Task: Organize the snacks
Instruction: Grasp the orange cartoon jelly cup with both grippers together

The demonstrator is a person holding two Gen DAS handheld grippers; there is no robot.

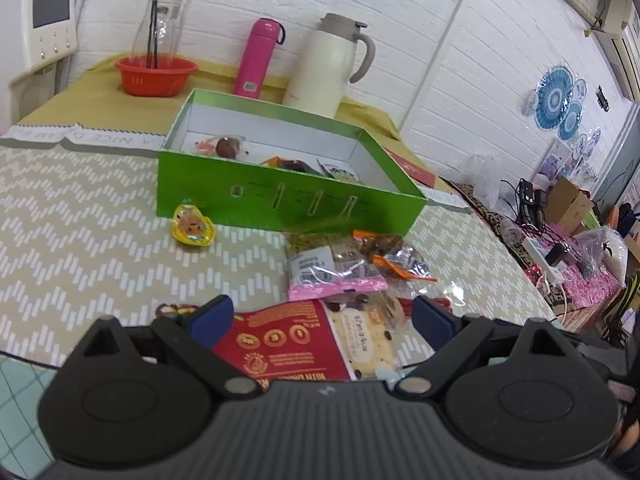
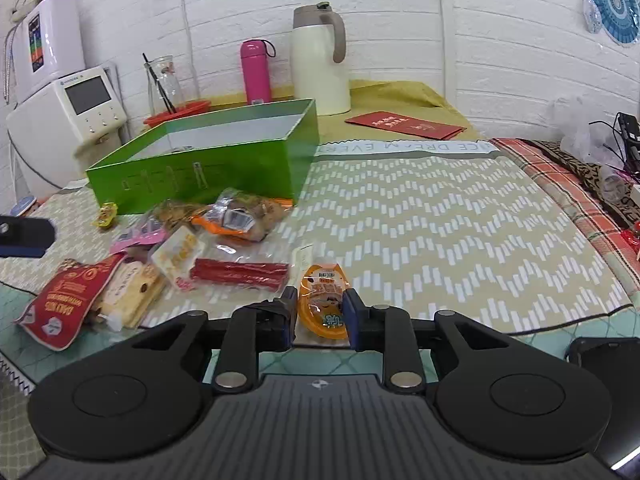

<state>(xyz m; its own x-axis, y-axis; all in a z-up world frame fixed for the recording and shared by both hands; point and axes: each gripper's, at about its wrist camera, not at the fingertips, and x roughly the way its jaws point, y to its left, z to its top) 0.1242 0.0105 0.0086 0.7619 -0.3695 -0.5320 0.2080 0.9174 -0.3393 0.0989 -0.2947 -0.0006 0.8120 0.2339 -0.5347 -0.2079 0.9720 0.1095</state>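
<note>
Orange snack (image 2: 323, 304) between right claw (image 2: 322, 312) pads, gripped. Left claw (image 1: 320, 320) wide open, empty, over red pack (image 1: 280, 344). Pickup step; next, probably lift toward box (image 2: 224, 160) ahead-left.

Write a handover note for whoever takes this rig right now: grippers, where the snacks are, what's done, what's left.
Right gripper: jaws closed on the orange snack pouch, which lies on the mat near the table's front edge, not yet lifted.
Left gripper: open and empty, hovering over the red nut bag.
Green box: a few snacks are already inside.
Left on the mat: the pile in front of the box, including the red nut bag, pink-edged packet, red sticks pack, and the small yellow candy by the box's front.
Next, probably: carry the orange pouch into the box, then clear the pile.
</note>
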